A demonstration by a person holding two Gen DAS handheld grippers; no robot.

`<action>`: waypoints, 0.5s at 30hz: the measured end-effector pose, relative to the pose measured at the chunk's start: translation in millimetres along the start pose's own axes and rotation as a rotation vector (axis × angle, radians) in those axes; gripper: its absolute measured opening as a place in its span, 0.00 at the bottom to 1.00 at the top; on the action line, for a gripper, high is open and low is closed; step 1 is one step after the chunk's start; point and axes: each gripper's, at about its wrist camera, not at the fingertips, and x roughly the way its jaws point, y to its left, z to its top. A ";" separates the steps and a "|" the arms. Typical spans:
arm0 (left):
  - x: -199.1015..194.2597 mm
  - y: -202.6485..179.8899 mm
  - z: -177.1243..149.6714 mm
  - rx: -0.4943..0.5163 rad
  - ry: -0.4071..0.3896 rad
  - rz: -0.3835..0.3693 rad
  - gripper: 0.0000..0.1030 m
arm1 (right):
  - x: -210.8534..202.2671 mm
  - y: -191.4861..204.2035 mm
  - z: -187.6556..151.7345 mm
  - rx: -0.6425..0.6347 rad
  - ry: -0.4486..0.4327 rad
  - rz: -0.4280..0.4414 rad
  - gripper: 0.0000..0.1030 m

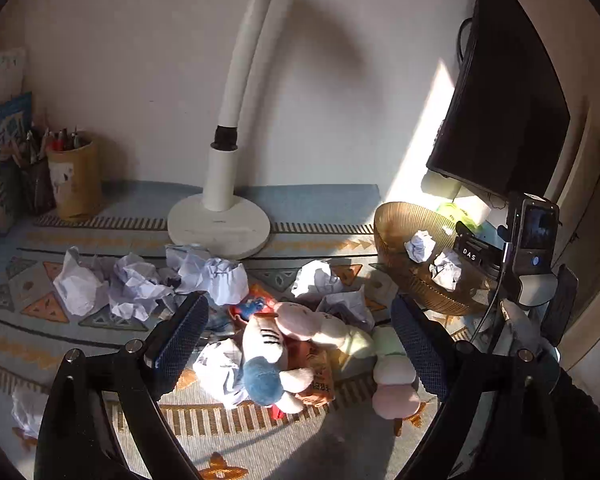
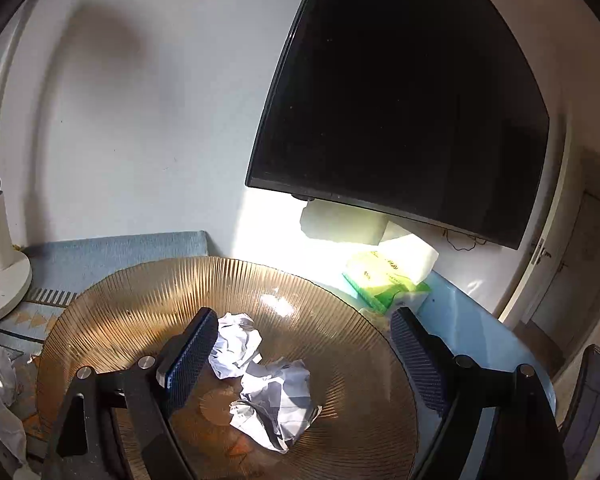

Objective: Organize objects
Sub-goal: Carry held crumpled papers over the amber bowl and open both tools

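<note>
Right gripper, jaws wide and empty, above the ribbed amber glass bowl holding two crumpled paper balls; left gripper, equally wide, over plush toys left of that bowl.

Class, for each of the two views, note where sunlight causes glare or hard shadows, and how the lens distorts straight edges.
Left wrist view: a sunlit band on the wall beside the monitor washes out; the lamp casts a soft shadow on the wall. Right wrist view: glare burns out the wall under the monitor and glints on the amber glass bowl; the fisheye bows the monitor's edges.
</note>
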 end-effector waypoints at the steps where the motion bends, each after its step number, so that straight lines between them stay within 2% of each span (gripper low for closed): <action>1: -2.3 13.3 -4.8 -0.021 0.006 0.036 0.90 | 0.5 -1.3 0.2 -0.001 0.003 -0.012 0.84; 5: -23.1 61.0 -21.5 -0.119 0.023 0.104 0.90 | -16.8 -21.5 -5.1 0.025 0.030 -0.034 0.85; 9: -44.5 92.5 -34.9 -0.196 0.001 0.142 0.90 | -46.6 -42.8 -24.2 0.080 0.063 -0.074 0.85; 12: -52.6 106.3 -45.4 -0.224 0.000 0.138 0.90 | -59.0 -51.5 -33.0 0.123 0.076 -0.073 0.85; 15: -56.5 107.4 -56.3 -0.208 0.020 0.127 0.90 | -69.6 -49.8 -27.6 0.130 0.079 -0.056 0.84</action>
